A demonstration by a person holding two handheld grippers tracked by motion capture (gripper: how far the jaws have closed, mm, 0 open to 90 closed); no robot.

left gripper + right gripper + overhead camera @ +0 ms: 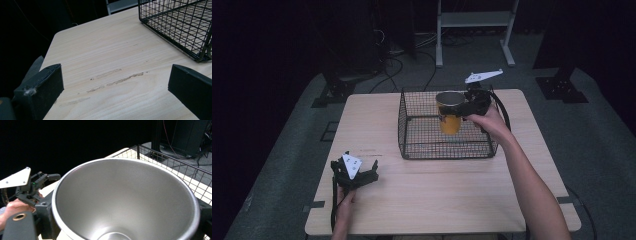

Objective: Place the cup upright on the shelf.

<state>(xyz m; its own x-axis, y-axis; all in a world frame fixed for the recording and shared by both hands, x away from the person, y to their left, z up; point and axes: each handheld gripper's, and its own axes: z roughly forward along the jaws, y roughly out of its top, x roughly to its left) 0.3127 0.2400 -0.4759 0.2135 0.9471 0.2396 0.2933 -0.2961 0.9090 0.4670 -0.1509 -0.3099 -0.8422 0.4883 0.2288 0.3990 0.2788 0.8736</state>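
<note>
Cup held over the wire basket, near tool idle on the worktop.

The right tool [465, 109] grips a yellow cup [450, 118] by its upper wall, jaws either side near the rim, holding it upright above the inside of the black wire basket [412, 150] at the far half of the worktop [437, 200]; I cannot tell whether its base touches the mesh floor. In the right gripper view its metal-lined mouth [125, 197] is empty, so it should be light, stiff and smooth. The gloss looks slippery, so a hold just under the rim seems safest. The left tool [357, 172] rests at the near left corner, jaws spread wide and empty, well apart from the basket.
</note>
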